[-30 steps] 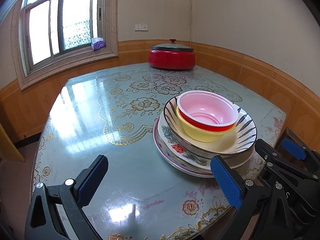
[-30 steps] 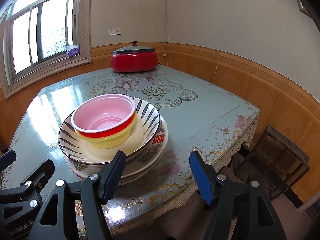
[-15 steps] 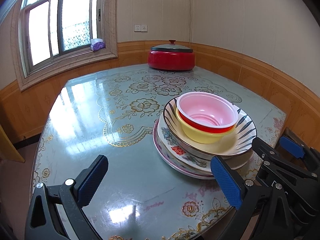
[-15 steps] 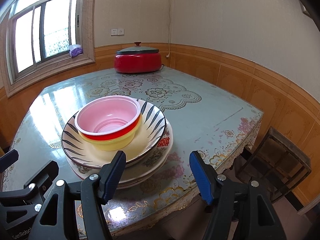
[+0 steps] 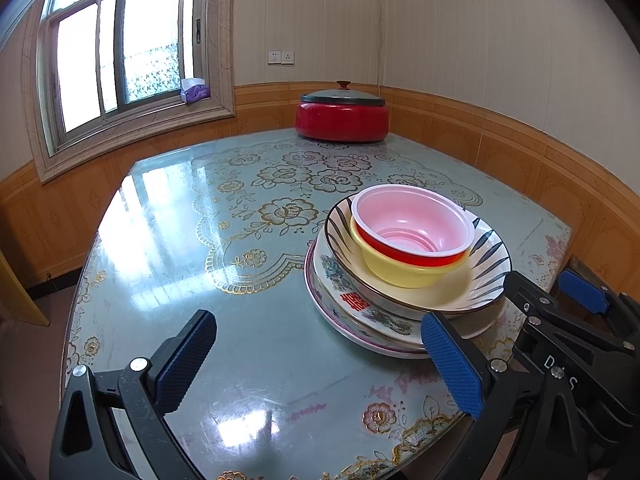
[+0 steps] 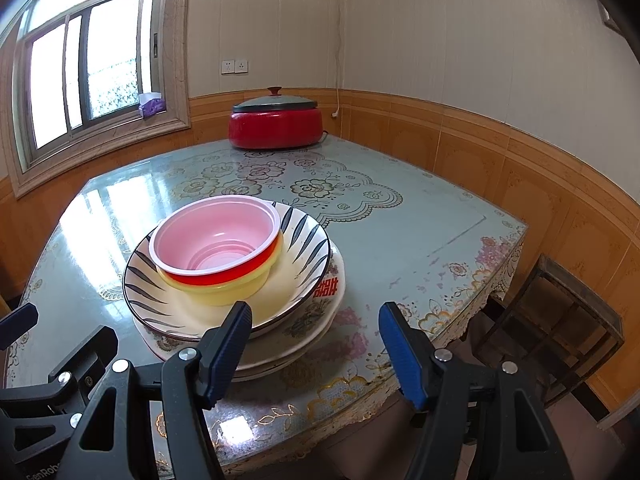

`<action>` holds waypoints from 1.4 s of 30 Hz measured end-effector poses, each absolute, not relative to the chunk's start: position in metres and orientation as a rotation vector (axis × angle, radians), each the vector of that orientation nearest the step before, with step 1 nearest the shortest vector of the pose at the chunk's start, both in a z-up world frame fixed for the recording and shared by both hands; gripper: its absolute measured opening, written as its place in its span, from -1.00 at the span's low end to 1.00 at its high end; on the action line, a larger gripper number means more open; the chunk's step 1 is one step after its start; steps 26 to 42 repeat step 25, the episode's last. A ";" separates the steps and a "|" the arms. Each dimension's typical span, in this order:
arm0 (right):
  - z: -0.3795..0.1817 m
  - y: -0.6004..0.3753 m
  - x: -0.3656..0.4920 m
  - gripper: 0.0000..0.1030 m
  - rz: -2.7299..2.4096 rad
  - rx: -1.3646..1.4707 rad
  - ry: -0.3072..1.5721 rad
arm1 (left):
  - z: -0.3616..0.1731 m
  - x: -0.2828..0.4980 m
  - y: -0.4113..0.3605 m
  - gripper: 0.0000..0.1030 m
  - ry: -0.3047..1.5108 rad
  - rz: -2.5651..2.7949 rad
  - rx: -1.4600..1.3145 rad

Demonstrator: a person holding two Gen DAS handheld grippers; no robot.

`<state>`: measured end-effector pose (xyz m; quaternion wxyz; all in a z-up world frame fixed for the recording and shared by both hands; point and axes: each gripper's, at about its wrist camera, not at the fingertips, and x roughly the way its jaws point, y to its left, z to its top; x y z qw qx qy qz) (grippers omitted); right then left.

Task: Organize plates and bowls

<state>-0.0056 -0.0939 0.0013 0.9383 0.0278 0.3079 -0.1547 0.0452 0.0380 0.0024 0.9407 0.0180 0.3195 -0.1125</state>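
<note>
Honestly, I had both tools hanging short of the pile at the near edge of the table point(image 5: 168, 240). My left gripper point(image 5: 320, 364) stood spread wide with nothing between its blue pads, pointed at bare tabletop just left of the stack. My right gripper point(image 6: 316, 354) was likewise released and empty, its left pad in line with the near rim of the striped bowl point(image 6: 304, 240), though I could not tell whether it touched.

From the top down, a red bowl point(image 6: 218, 236) with a pink inside sat nested in a yellow bowl point(image 6: 232, 292). Both rested in the striped bowl, which sat on a patterned plate point(image 6: 320, 320), with at least one more plate point(image 5: 348, 332) under it. A red cooker point(image 5: 342, 120) stood well apart at the far side.

I judged the two small bowls to be thin plastic: light, a bit flexible, easy to pinch by the rim with one pad inside and one outside. The striped bowl and the plates looked glazed ceramic, so heavier, slick and breakable. I reckoned those wanted a firm bite on the rim, lifted level, since the tabletop was glossy and a nudge could slide the pile towards the edge.
</note>
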 end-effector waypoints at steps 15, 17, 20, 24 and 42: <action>0.002 -0.094 -0.005 0.30 -0.313 0.056 0.626 | 0.003 0.046 0.039 0.99 0.647 -0.221 0.035; 0.001 -0.094 -0.004 0.30 -0.311 0.056 0.627 | 0.002 0.047 0.039 0.99 0.649 -0.215 0.036; 0.001 -0.093 -0.002 0.30 -0.310 0.053 0.628 | 0.002 0.046 0.040 0.99 0.639 -0.216 0.035; 0.000 -0.092 -0.001 0.30 -0.305 0.051 0.628 | 0.002 0.045 0.041 0.95 0.634 -0.217 0.030; 0.000 -0.092 -0.001 0.30 -0.307 0.051 0.628 | 0.002 0.046 0.042 0.96 0.635 -0.220 0.027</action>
